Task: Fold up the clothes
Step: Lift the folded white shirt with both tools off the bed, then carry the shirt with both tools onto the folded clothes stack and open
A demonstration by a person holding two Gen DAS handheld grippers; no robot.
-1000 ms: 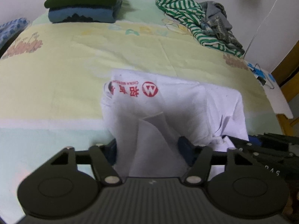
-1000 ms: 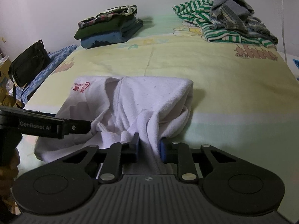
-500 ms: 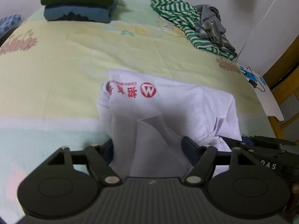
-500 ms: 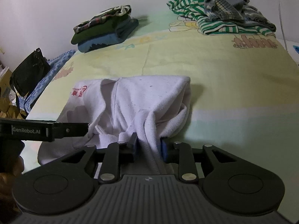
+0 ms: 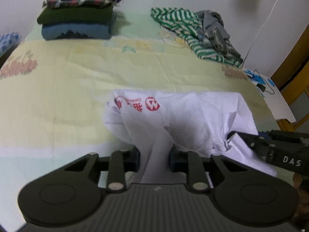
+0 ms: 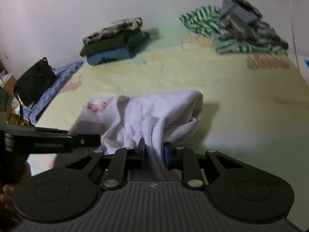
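A white T-shirt [image 5: 185,116] with a red logo lies bunched on the yellow-green bed sheet [image 5: 58,89]. My left gripper [image 5: 154,157] is shut on a fold of its near edge. My right gripper [image 6: 153,153] is shut on another fold of the same shirt [image 6: 158,112], and lifts the cloth off the sheet. The right gripper's body shows at the right edge of the left wrist view [image 5: 270,147]. The left gripper's body shows at the left of the right wrist view [image 6: 48,139].
A stack of folded clothes [image 5: 77,25] sits at the far left of the bed. A heap of unfolded clothes, green-striped and grey [image 5: 197,34], lies far right. A black bag [image 6: 32,81] and blue cloth are off the bed's left side. A white board with cables [image 5: 270,92] is right.
My left gripper has closed from wide open onto the shirt's fold. Both grippers have pulled the near edge up and back, and the shirt is bunched more.
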